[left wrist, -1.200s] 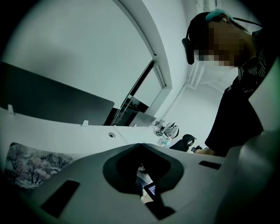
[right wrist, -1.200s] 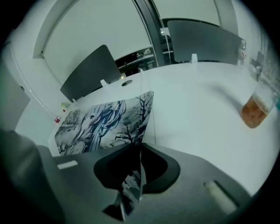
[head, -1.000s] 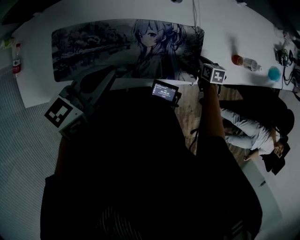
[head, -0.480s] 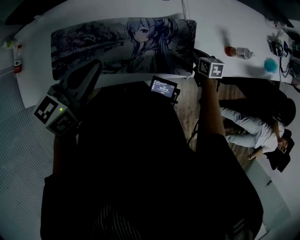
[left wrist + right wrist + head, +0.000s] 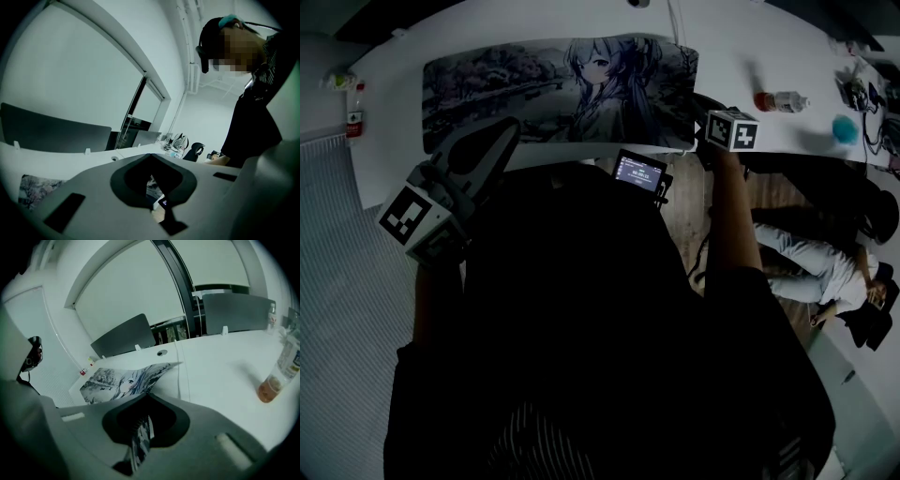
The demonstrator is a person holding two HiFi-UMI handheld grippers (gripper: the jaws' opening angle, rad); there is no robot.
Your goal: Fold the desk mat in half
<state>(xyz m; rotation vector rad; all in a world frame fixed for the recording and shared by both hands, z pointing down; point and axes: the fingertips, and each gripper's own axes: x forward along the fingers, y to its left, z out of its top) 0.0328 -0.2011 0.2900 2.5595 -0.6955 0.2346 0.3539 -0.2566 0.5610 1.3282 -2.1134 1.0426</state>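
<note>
The right gripper (image 5: 139, 440) is clamped on the near right edge of the desk mat (image 5: 553, 89). The left gripper (image 5: 157, 206) looks pinched on its near left edge. It lies along the white table (image 5: 769, 56).

The white bench (image 5: 741, 56) carries a printed desk mat (image 5: 122, 380), which lies ahead and to the left of the jaws of the right gripper (image 5: 139, 441). To the right of these jaws a bottle (image 5: 279, 371) lies on its side, near a small blue thing (image 5: 847, 128).
</note>
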